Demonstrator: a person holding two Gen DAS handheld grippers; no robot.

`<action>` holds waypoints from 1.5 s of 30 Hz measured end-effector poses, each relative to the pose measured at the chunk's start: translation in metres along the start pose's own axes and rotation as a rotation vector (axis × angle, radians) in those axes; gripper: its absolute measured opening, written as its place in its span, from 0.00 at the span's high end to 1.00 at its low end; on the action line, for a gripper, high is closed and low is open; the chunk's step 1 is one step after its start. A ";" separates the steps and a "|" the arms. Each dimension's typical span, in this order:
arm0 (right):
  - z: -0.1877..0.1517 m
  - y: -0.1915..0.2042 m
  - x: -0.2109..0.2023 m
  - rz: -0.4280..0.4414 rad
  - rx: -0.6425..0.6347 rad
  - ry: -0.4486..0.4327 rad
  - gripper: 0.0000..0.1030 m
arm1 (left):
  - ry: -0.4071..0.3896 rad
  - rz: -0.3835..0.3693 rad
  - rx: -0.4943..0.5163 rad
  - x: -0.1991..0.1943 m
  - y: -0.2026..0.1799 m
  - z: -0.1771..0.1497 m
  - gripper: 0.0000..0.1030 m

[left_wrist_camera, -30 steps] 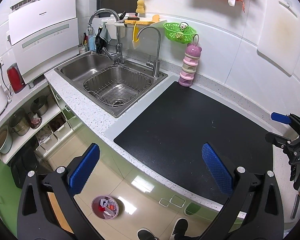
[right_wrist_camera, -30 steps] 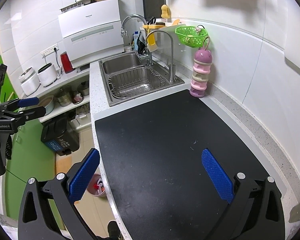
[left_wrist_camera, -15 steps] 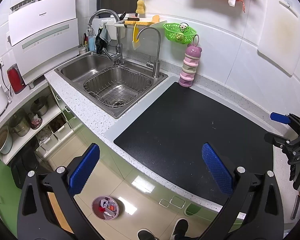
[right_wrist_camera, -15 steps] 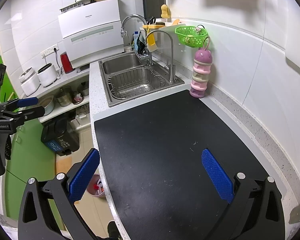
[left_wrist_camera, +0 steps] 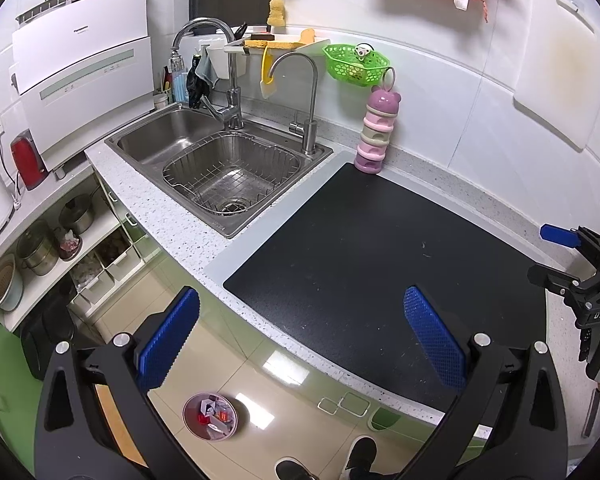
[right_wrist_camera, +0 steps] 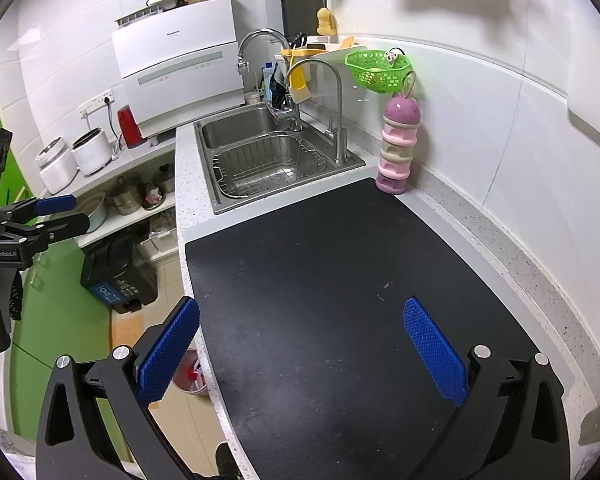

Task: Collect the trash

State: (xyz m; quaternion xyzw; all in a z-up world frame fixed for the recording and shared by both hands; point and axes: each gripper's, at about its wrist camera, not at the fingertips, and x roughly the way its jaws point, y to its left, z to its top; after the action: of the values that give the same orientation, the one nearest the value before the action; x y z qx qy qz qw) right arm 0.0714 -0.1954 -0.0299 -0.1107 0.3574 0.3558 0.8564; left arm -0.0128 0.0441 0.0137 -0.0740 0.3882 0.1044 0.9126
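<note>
My left gripper (left_wrist_camera: pixel 300 334) is open with nothing between its blue pads, held over the front edge of the counter. Below it on the floor stands a small pink bin (left_wrist_camera: pixel 210 416) with scraps of trash inside. My right gripper (right_wrist_camera: pixel 300 344) is open too, hovering above the black mat (right_wrist_camera: pixel 340 300). The mat carries only a few tiny specks (right_wrist_camera: pixel 384 290). The pink bin (right_wrist_camera: pixel 192 376) peeks out beside the counter edge in the right wrist view. Each gripper shows in the other's view: the right one (left_wrist_camera: pixel 572 264) at the far right, the left one (right_wrist_camera: pixel 32 216) at the far left.
A steel sink (left_wrist_camera: pixel 220 168) with a wire basket and two taps lies beyond the mat. A pink stacked container (left_wrist_camera: pixel 376 132) stands by the wall under a green basket (left_wrist_camera: pixel 356 66). A black bin (right_wrist_camera: pixel 120 276) sits on the floor. A person's shoes (left_wrist_camera: pixel 328 464) are below.
</note>
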 end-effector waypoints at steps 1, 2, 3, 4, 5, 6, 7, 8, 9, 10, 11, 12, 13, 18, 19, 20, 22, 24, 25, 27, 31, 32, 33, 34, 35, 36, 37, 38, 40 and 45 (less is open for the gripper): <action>0.000 -0.001 0.000 0.000 0.001 0.000 0.05 | 0.000 0.000 -0.001 0.000 0.000 0.000 0.03; 0.000 -0.001 0.001 -0.001 0.002 0.000 0.05 | 0.000 0.000 -0.002 0.000 -0.001 0.001 0.03; 0.001 -0.001 0.001 -0.002 0.002 0.000 0.05 | 0.000 0.000 -0.001 0.000 -0.001 0.000 0.03; 0.001 -0.002 0.001 -0.003 0.003 0.000 0.05 | 0.001 0.000 0.000 0.001 -0.001 0.001 0.03; 0.000 -0.002 0.000 -0.004 0.004 -0.001 0.05 | 0.001 -0.001 0.001 0.002 -0.002 0.001 0.03; 0.001 -0.003 0.001 -0.004 0.005 -0.001 0.05 | 0.001 -0.001 -0.001 0.001 -0.001 0.001 0.03; 0.001 -0.003 0.001 -0.005 0.005 -0.001 0.05 | 0.001 -0.002 -0.001 0.002 -0.002 0.002 0.03; 0.000 -0.002 0.000 -0.005 0.006 -0.001 0.05 | 0.001 -0.001 -0.001 0.002 -0.003 0.002 0.03; 0.001 -0.003 0.000 -0.005 0.006 -0.001 0.05 | 0.001 -0.002 -0.001 0.003 -0.003 0.002 0.03; 0.000 -0.003 0.000 -0.005 0.005 -0.001 0.05 | 0.000 -0.002 -0.001 0.003 -0.004 0.002 0.03; 0.001 -0.003 0.000 -0.005 0.006 -0.001 0.05 | 0.000 -0.001 -0.001 0.003 -0.004 0.002 0.03; 0.001 -0.003 0.000 -0.005 0.006 -0.001 0.05 | 0.000 0.000 -0.001 0.003 -0.003 0.002 0.03; 0.001 -0.003 0.000 -0.006 0.007 -0.001 0.05 | 0.001 0.000 -0.001 0.003 -0.003 0.002 0.03; 0.000 -0.006 0.000 -0.011 0.012 -0.001 0.05 | 0.001 0.001 -0.003 0.003 -0.004 0.002 0.03; 0.000 -0.006 0.000 -0.012 0.012 -0.001 0.05 | 0.001 0.001 -0.003 0.004 -0.005 0.003 0.03; -0.001 -0.006 0.000 -0.012 0.012 -0.001 0.05 | 0.001 0.002 -0.002 0.003 -0.004 0.002 0.03; -0.001 -0.006 0.000 -0.012 0.014 -0.001 0.05 | 0.002 0.001 -0.001 0.004 -0.005 0.003 0.03; -0.001 -0.006 0.000 -0.012 0.013 0.001 0.05 | 0.002 0.000 0.001 0.005 -0.007 0.003 0.03; -0.001 -0.006 0.000 -0.011 0.013 0.000 0.05 | 0.003 0.000 0.003 0.006 -0.008 0.004 0.03; 0.000 -0.006 0.000 -0.012 0.012 0.000 0.05 | 0.002 -0.001 0.004 0.005 -0.008 0.004 0.03; 0.000 -0.006 0.001 -0.012 0.012 0.000 0.05 | 0.003 -0.002 0.007 0.007 -0.011 0.005 0.03; 0.000 -0.006 0.001 -0.011 0.012 0.000 0.05 | 0.004 -0.003 0.009 0.007 -0.012 0.004 0.03; 0.000 -0.006 0.001 -0.011 0.012 0.000 0.05 | 0.004 -0.005 0.011 0.008 -0.012 0.004 0.03; 0.000 -0.007 0.001 -0.011 0.011 0.001 0.05 | 0.004 -0.005 0.012 0.008 -0.013 0.004 0.03; 0.000 -0.007 0.001 -0.011 0.012 0.001 0.05 | 0.004 -0.005 0.013 0.009 -0.014 0.004 0.03; 0.000 -0.006 0.001 -0.011 0.012 0.000 0.05 | 0.004 -0.005 0.011 0.009 -0.014 0.004 0.03; 0.000 -0.006 0.001 -0.011 0.012 0.000 0.05 | 0.003 -0.010 0.009 0.009 -0.014 0.004 0.03; -0.001 -0.006 0.001 -0.011 0.012 0.001 0.05 | 0.005 -0.015 0.007 0.009 -0.014 0.004 0.03; -0.001 -0.006 0.001 -0.012 0.012 0.001 0.05 | 0.005 -0.011 0.012 0.010 -0.014 0.003 0.03; -0.003 -0.005 0.000 -0.013 0.012 0.001 0.05 | 0.013 0.002 0.020 0.012 -0.015 0.001 0.03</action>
State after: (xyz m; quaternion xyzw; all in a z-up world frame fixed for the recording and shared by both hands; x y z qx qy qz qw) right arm 0.0728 -0.2004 -0.0324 -0.1083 0.3591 0.3480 0.8592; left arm -0.0003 0.0317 0.0068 -0.0650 0.3952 0.1011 0.9107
